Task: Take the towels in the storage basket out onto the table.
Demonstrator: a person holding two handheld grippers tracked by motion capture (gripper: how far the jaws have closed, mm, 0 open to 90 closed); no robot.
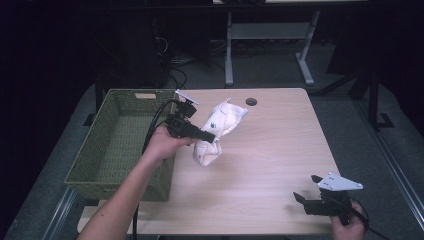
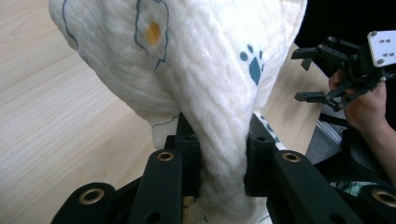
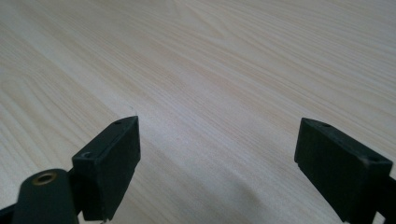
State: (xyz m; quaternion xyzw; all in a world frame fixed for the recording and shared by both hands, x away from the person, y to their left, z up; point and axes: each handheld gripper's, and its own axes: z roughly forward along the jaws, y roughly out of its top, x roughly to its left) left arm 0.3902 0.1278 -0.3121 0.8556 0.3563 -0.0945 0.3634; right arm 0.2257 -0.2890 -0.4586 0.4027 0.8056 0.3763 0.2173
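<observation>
A white quilted cloth (image 1: 216, 131) with small blue paw prints and a yellow spot hangs bunched above the middle of the wooden table (image 1: 270, 150). My left gripper (image 1: 209, 137) is shut on it, just right of the basket. In the left gripper view the cloth (image 2: 205, 70) is pinched between the two black pads (image 2: 189, 154) and balloons upward. My right gripper (image 1: 306, 189) stands open near the table's front right corner; in the right gripper view its gripper (image 3: 217, 163) holds nothing, with bare wood between the jaws.
A green woven basket (image 1: 117, 145) sits on the table's left side, next to my left hand. A round cable hole (image 1: 251, 101) lies at the table's far edge. A white desk frame (image 1: 267, 45) stands on the floor beyond.
</observation>
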